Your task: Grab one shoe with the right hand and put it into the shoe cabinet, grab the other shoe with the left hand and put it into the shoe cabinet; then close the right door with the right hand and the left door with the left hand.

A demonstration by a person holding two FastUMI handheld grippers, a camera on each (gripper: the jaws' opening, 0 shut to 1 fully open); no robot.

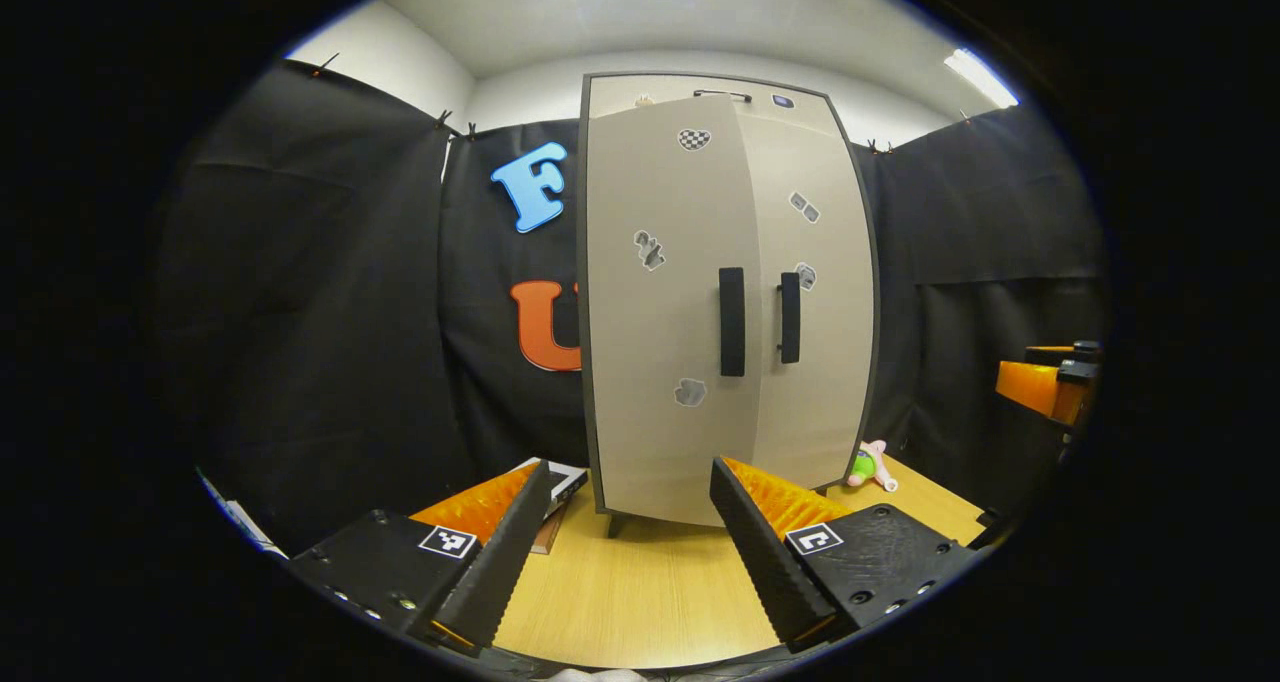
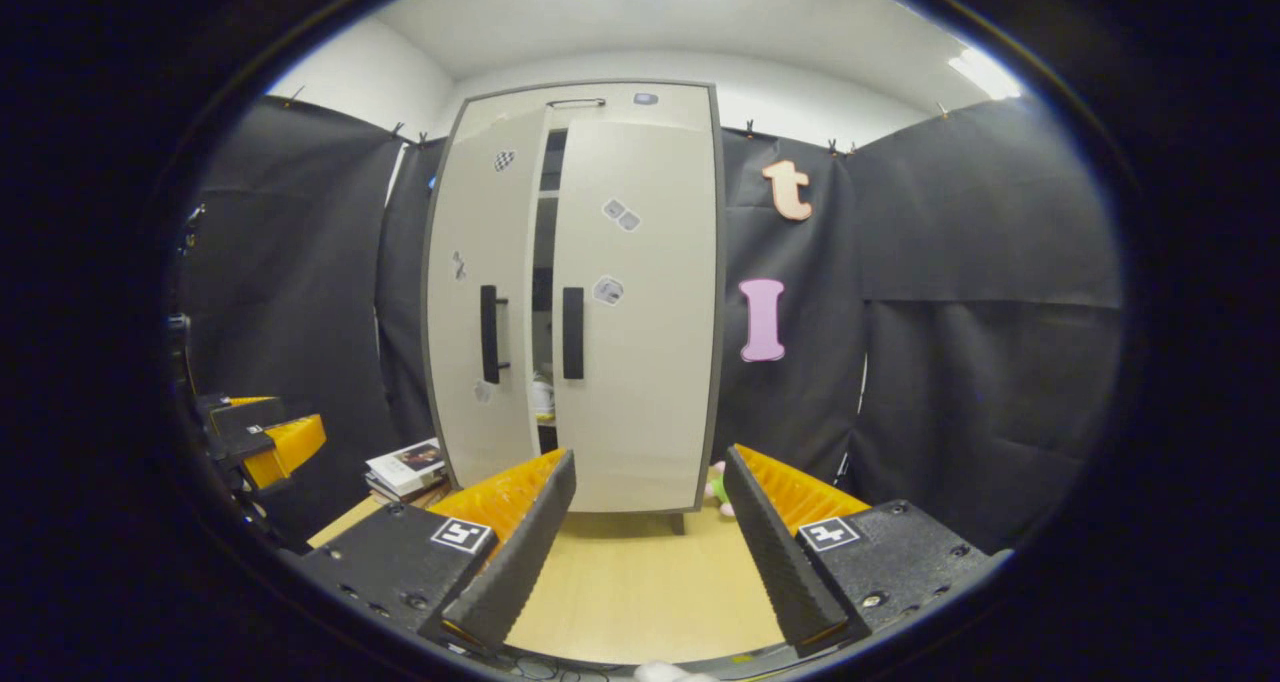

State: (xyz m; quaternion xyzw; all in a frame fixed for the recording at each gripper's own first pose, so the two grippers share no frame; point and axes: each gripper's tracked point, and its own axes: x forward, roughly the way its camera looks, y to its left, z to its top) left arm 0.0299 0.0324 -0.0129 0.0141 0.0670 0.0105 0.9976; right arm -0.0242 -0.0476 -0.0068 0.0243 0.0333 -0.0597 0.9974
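1. Both hand-held grippers are held back from the shoe cabinet (image 2: 575, 302), which stands on the bench (image 2: 640, 582). The left hand-held gripper (image 1: 630, 547) is released, its jaws wide apart with nothing between them. The right hand-held gripper (image 2: 650, 537) is likewise released and empty.

2. The right door (image 2: 635, 312) is seen lying flush with the frame, so that step is judged done. The left door (image 2: 485, 302) is ajar: a dark gap is left between the two doors in the right gripper view, and in the left gripper view the left door stands proud of the right one.

3. Through that gap a pale thing, taken to be a shoe (image 2: 542, 398), can be made out on a shelf inside. The second shoe cannot be told apart. No shoe is seen on the bench, so both are judged stowed.

4. The step in hand is judged to be the closing of the left door. The left hand-held gripper would need to be brought to the door's face or its dark handle (image 1: 732, 322) and pressed forward until the gap is shut.

5. Small stickers (image 1: 650, 250) are stuck on both doors, but no writing on them can be read. A stack of books (image 2: 405, 467) lies beside the cabinet; its covers are too small to read. No brand can be made out anywhere.
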